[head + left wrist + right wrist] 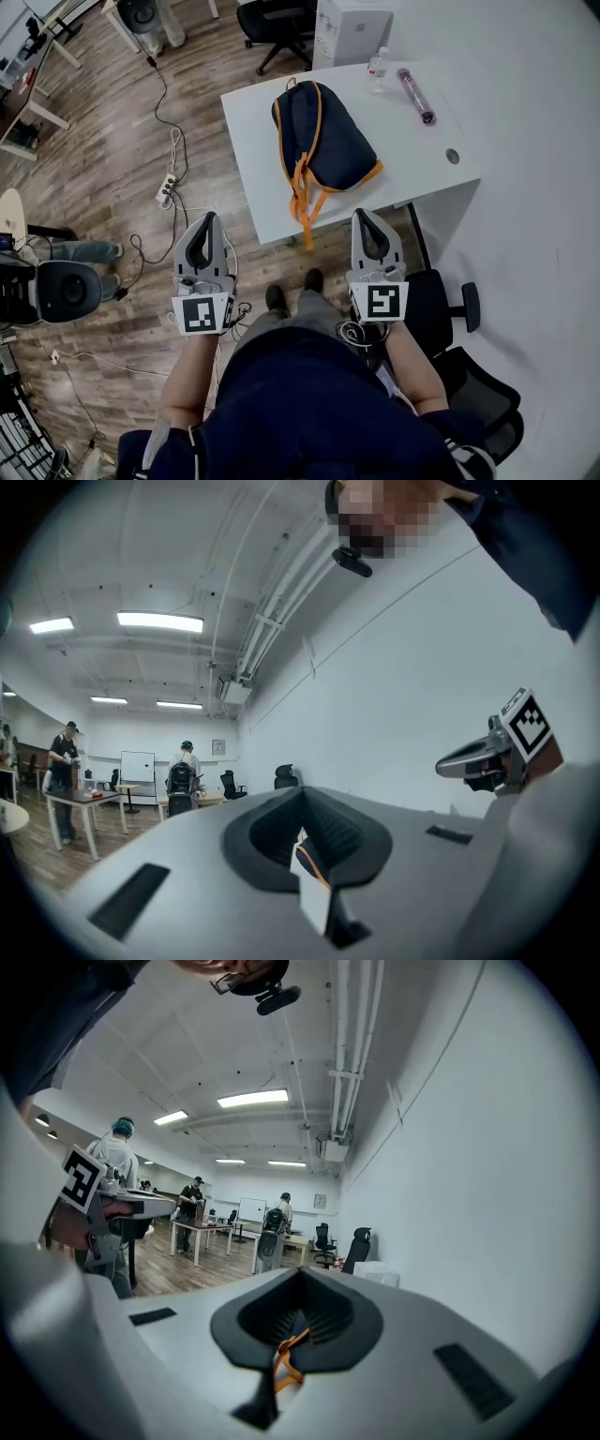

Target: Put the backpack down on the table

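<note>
A dark blue backpack [323, 141] with orange trim lies flat on the white table [258, 178]. Its orange straps [305, 211] hang over the near edge. Both grippers are held level in front of the person, short of the table and apart from the bag. My left gripper [208, 217] is over the floor to the left of the straps, jaws together and holding nothing. My right gripper [362, 215] is just right of the straps at the table's edge, also shut and holding nothing. Through each gripper's jaw loop a sliver shows: the backpack [314, 860] and its orange strap [286, 1354].
A water bottle [377, 66] and a pink tube [415, 94] lie at the table's far side, by a white box [352, 28]. A black office chair [450, 309] stands right of the person. A power strip [167, 187] with cables lies on the wooden floor at left. People stand at distant desks.
</note>
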